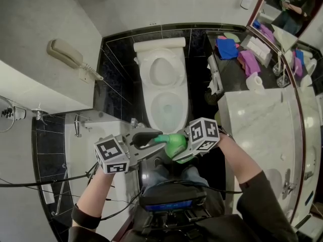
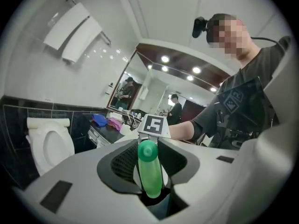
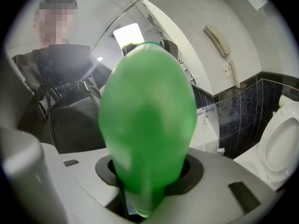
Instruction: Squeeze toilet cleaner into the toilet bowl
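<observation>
Bathroom, toilet bowl [image 1: 164,105] just ahead: R hand-held gripper [image 1: 185,149] clamps cleaner bottle [image 3: 147,120], L hand-held gripper [image 1: 150,138] pinches its cap [image 2: 148,151]. Risk: cap slips, cleaner spills short of bowl.

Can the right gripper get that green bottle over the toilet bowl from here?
Probably yes. The toilet bowl lies open just ahead of the green bottle, with nothing between; only the left gripper, clamped on its neck, ties it up.

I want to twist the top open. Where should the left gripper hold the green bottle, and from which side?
The slim neck, from its tip end, jaws either side: it points straight at the left gripper, and the right gripper already clamps the wide body.
</observation>
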Available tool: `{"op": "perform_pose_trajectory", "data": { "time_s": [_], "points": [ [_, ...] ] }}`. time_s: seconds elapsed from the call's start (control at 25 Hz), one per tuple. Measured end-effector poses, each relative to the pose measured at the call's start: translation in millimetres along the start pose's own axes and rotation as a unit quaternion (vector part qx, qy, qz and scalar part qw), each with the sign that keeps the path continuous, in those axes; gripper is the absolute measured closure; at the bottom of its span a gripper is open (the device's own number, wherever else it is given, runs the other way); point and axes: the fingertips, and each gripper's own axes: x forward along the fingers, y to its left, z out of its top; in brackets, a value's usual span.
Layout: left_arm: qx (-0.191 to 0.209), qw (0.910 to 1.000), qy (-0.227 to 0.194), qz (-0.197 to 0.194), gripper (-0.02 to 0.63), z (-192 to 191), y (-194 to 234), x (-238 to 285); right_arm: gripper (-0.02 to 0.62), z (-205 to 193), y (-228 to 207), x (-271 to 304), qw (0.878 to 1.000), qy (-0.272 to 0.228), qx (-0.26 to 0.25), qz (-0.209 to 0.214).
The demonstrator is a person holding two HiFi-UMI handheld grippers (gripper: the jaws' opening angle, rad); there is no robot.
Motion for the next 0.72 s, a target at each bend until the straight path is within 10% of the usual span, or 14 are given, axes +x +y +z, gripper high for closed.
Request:
{"op": "perform_pose_trajectory", "data": {
  "time_s": [0.28, 0.64, 0.72],
  "points": [
    [0.176, 0.9811, 0.078, -0.020, 0.488, 9, -24, 10, 0.410, -1, -5, -1, 1.000, 0.004, -0.014, -0.025],
    [0.419, 0.8983, 0.128, -0.033, 0.485, -6, -32, 11, 0.410, 3, -2, -1, 0.999, 0.006, -0.024, -0.039],
    [0.426, 0.8944, 0.135, -0.027, 0.479, -9, -30, 14, 0.410, 0, -7, -1, 0.998, 0.001, -0.028, -0.051]
  ]
}}
